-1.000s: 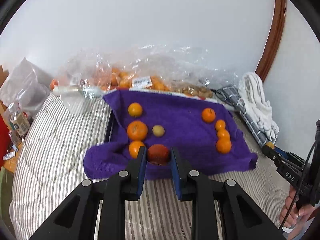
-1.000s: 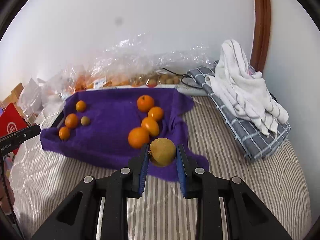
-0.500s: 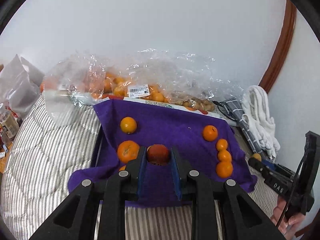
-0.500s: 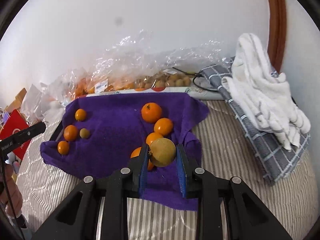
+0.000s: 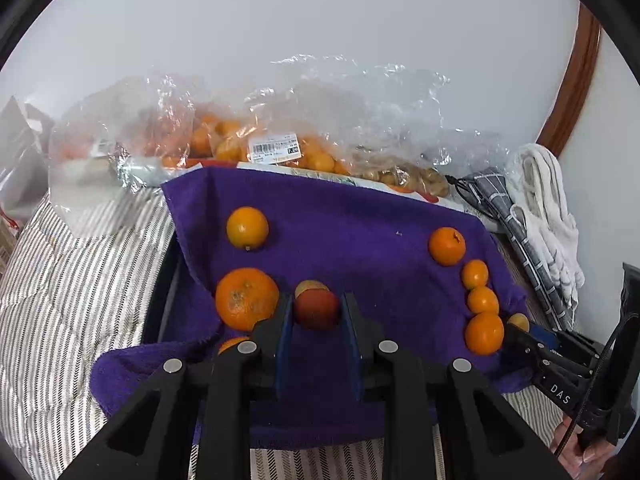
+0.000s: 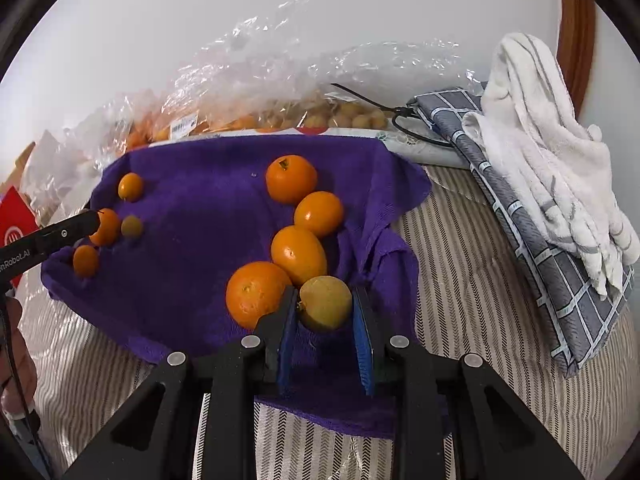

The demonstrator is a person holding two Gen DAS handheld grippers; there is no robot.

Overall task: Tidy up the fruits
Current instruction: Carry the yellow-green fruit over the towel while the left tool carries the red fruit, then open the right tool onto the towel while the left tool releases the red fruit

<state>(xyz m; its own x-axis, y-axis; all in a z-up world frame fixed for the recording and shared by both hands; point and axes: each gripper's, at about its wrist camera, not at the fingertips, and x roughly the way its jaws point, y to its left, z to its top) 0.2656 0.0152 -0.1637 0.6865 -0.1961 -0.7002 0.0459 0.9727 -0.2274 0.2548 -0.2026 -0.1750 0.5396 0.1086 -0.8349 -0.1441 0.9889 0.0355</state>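
A purple towel lies on the striped bed with oranges on it. My left gripper is shut on a dark red fruit, low over the towel beside a large orange and in front of a small yellow-green fruit. My right gripper is shut on a yellow-brown fruit, at the near end of a row of oranges on the towel. The left gripper's finger shows at the left of the right wrist view.
Clear plastic bags of oranges and small brown fruits lie behind the towel by the wall. A grey checked cloth with a white towel sits at the right. A black cable lies beside it. Striped bedding surrounds the towel.
Both grippers have moved forward and lower over the purple towel with their fruits held. The left one is now beside the large orange, the right one at the end of the orange row.
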